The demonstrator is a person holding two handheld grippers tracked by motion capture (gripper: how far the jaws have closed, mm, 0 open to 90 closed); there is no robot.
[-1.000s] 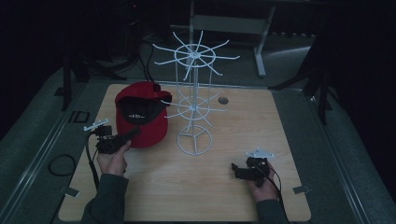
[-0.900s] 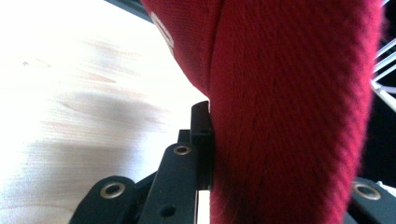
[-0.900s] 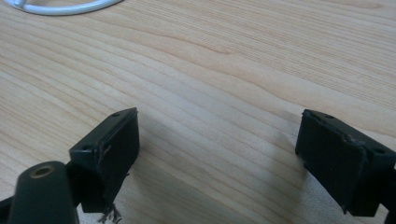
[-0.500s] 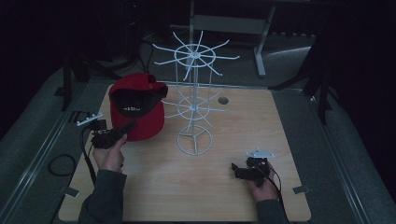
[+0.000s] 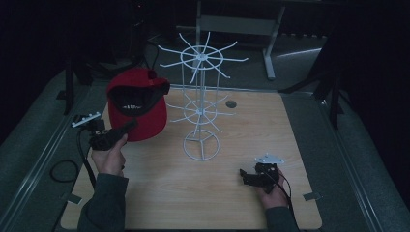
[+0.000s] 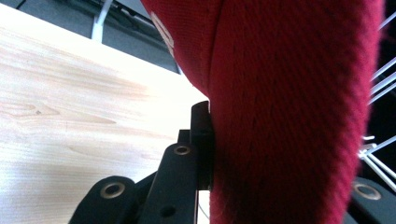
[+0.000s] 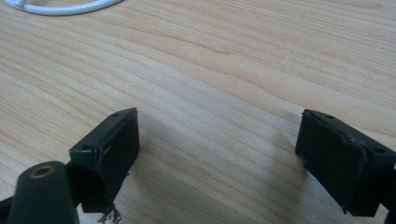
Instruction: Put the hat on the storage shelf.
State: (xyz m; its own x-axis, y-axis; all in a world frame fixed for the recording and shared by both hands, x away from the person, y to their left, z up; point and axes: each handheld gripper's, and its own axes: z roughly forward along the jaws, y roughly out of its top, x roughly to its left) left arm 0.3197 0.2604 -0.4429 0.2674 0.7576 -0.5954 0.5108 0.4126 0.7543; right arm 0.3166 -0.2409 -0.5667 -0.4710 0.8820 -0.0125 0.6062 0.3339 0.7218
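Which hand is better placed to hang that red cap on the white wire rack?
Left. The left gripper is shut on the red cap beside the rack; the right gripper rests open near the table's front edge.

Wooden table (image 5: 159, 193) bearing white rack (image 5: 201, 145)

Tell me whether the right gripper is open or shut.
Open. In its own view the right gripper has its jaws spread wide over bare table, nothing between them.
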